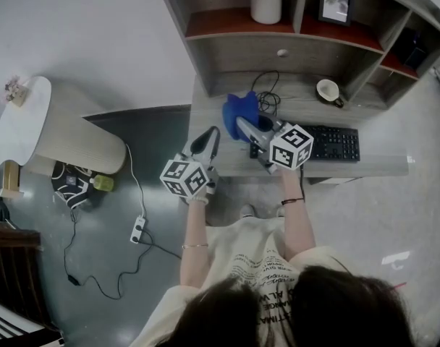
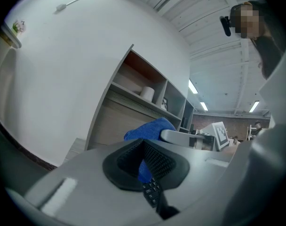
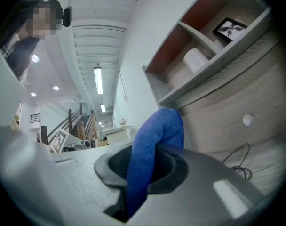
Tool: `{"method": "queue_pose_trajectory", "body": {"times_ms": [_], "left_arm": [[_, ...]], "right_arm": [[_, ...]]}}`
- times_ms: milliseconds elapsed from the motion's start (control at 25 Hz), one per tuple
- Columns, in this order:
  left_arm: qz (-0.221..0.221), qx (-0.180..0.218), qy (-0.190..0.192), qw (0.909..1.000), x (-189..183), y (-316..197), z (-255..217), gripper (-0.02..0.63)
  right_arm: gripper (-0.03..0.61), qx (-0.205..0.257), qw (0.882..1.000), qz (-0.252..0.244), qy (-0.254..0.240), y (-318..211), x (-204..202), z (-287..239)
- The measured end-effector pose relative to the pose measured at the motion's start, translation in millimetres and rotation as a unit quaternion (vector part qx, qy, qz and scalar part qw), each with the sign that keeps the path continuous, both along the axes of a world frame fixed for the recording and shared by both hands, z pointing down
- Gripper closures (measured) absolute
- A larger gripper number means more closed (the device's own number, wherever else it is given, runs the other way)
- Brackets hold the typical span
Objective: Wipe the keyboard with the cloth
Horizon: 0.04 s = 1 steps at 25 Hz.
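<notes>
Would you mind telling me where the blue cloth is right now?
In the head view, the blue cloth is clamped in the right gripper. It is held over the left part of the desk, just left of the keyboard.

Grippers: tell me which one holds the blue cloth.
The right gripper: the blue cloth is pinched between its jaws and drapes over them. The left gripper holds nothing; the cloth only shows beyond its jaws.
</notes>
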<state>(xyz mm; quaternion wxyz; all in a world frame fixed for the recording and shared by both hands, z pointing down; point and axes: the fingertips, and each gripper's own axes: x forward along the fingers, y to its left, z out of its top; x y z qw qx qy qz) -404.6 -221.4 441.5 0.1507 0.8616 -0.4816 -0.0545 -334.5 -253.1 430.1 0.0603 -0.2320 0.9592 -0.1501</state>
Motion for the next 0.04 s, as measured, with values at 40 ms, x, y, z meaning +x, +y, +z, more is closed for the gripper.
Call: {"method": "queue_pose_trajectory", "body": {"times_ms": [40], "left_arm": [[0.0,0.0,0.0,1.0,-0.5,-0.5,-0.1,0.615]], "right_arm": [[0.52,0.0,1.0,0.0,0.0,-0.4,-0.3,0.1]]}}
